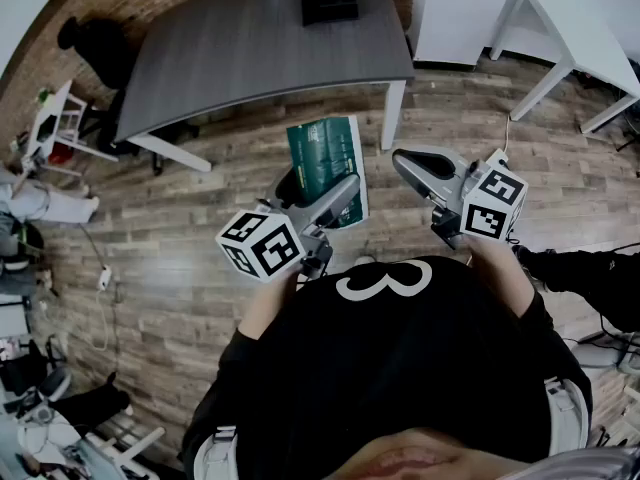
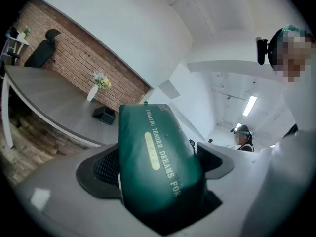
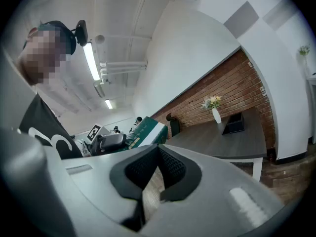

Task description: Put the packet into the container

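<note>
A dark green packet (image 1: 325, 163) with pale lettering stands up between the jaws of my left gripper (image 1: 318, 194), held in the air over the wooden floor. In the left gripper view the packet (image 2: 158, 157) fills the gap between both black pads, which press its sides. My right gripper (image 1: 408, 160) hovers just to the right of it; its pads (image 3: 170, 164) meet at the tips with nothing between them. The container, a black open box (image 1: 330, 0), sits at the far end of the grey table (image 1: 250, 48), well ahead of both grippers.
A white vase with flowers (image 2: 93, 92) stands on the table near the box (image 2: 104, 114). A black chair (image 1: 95, 43) is at the table's left end, a white table (image 1: 580, 28) at far right. Clutter and cables lie along the left floor edge.
</note>
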Demonstrator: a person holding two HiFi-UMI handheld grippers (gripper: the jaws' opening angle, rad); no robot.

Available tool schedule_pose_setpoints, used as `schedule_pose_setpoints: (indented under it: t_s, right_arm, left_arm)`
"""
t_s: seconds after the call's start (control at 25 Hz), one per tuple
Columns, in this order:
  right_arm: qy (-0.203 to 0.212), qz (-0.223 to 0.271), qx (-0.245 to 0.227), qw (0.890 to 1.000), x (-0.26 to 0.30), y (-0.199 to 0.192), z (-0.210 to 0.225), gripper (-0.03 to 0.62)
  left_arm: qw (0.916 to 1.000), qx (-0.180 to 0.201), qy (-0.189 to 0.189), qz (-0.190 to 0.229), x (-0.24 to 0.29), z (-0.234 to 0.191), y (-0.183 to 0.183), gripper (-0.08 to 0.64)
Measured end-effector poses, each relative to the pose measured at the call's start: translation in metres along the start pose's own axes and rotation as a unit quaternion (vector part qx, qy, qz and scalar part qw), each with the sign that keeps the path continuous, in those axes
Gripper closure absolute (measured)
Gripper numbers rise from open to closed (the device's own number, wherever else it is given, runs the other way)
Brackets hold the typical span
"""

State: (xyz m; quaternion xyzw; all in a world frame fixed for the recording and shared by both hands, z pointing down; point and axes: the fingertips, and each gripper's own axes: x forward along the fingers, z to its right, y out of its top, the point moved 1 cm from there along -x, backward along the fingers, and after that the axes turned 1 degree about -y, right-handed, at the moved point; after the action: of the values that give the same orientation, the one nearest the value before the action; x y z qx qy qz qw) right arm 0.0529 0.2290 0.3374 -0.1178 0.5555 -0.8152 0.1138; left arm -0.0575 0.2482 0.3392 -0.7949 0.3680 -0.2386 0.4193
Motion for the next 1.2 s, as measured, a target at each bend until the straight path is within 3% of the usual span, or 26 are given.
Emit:
schedule_pose_setpoints:
  t_s: [0.64, 1.2]
  right_arm:
    - [-0.022, 0.011, -0.003, 1.000, 0.046, 0.005, -0.004, 0.591]
    - [-0.030, 0.006, 0.003, 1.000, 0.063, 0.015, 0.033, 0.591]
  left_arm:
    - [0.9997, 0.014, -0.018, -0.008, -0.013, -0.034, 0.024, 0.071]
    - [0.9999, 0.001, -0.011, -0.011, 0.014, -0.063, 0.036, 0.071]
